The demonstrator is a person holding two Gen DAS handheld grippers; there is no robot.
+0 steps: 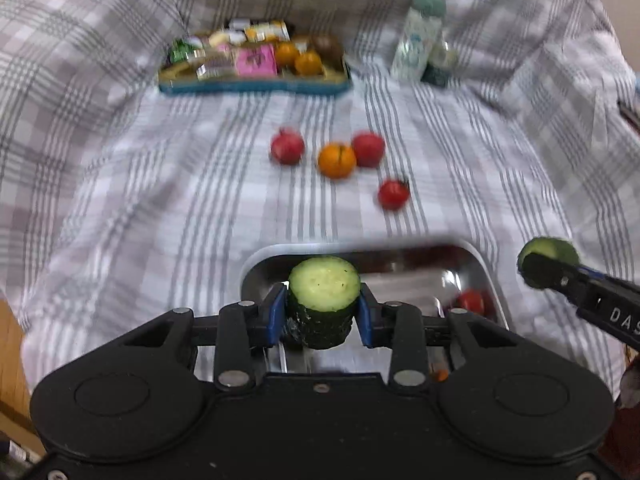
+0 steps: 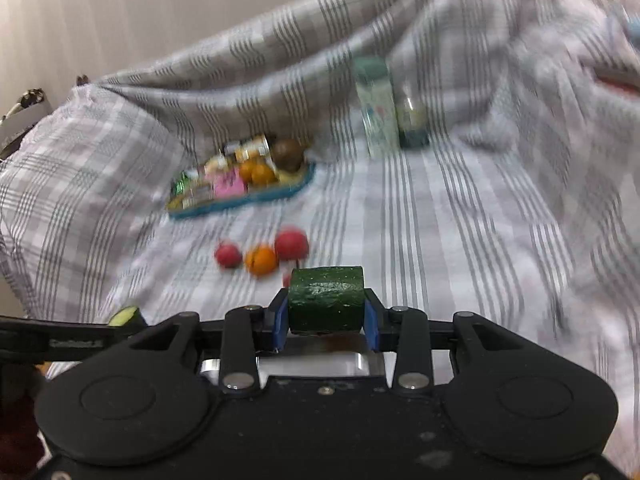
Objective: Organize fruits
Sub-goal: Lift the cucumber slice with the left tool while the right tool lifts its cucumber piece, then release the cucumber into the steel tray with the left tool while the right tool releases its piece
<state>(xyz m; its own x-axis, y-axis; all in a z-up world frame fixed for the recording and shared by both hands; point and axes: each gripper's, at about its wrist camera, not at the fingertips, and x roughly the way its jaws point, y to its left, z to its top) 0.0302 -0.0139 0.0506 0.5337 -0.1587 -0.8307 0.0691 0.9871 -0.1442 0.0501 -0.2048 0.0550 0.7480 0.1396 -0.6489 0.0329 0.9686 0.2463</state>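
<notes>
My left gripper is shut on a cucumber chunk, cut face up, held over a metal tray that holds a small red tomato. My right gripper is shut on a second cucumber chunk, dark skin facing the camera; it also shows in the left wrist view to the right of the tray. On the striped cloth beyond lie two red fruits, an orange and a small tomato.
A teal tray of packets, oranges and a brown fruit sits at the back. A pale bottle and a small jar stand to its right. The cloth rises in folds at the back and sides.
</notes>
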